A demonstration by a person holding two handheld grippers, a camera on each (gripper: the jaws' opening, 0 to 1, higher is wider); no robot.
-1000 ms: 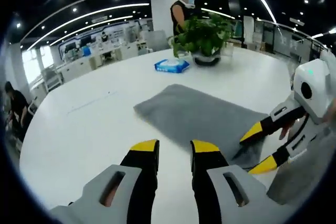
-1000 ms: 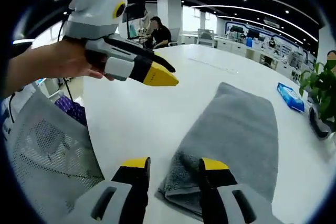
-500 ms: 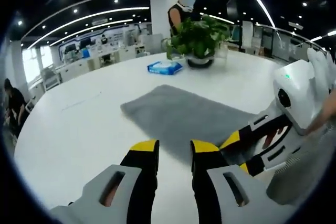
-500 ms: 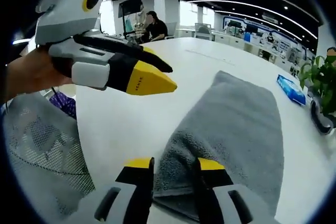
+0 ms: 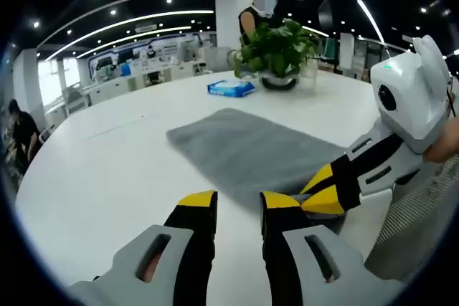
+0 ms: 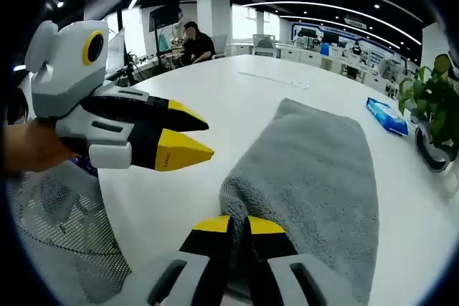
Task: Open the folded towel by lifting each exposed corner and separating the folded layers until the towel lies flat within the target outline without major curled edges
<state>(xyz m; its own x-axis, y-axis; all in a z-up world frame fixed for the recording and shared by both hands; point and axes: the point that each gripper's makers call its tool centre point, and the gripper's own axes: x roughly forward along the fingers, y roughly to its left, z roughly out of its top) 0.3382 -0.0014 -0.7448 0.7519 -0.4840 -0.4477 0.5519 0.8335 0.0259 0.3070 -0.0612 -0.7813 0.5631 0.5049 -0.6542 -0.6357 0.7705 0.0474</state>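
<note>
The folded grey towel (image 5: 247, 150) lies on the round white table (image 5: 107, 170), its long side running away from me. In the right gripper view the towel (image 6: 315, 170) bunches up at its near corner, where my right gripper (image 6: 239, 226) is shut on the fabric. That gripper (image 5: 320, 196) enters the left gripper view from the right, yellow tips together at the towel's near edge. My left gripper (image 5: 239, 202) is open with nothing between its jaws, just short of the towel's edge. It also shows from the left as the left gripper (image 6: 192, 136), held beside the pinched corner.
A potted plant (image 5: 276, 48) and a blue wipes pack (image 5: 231, 88) stand beyond the towel. A person (image 5: 259, 12) stands behind the plant; another sits at the far side (image 6: 193, 41). Grey mesh fabric (image 6: 61, 238) hangs past the table's near edge.
The right gripper's jaws went from apart around the towel's near corner to shut on it, bunching the fabric. The left gripper came closer to that corner.
</note>
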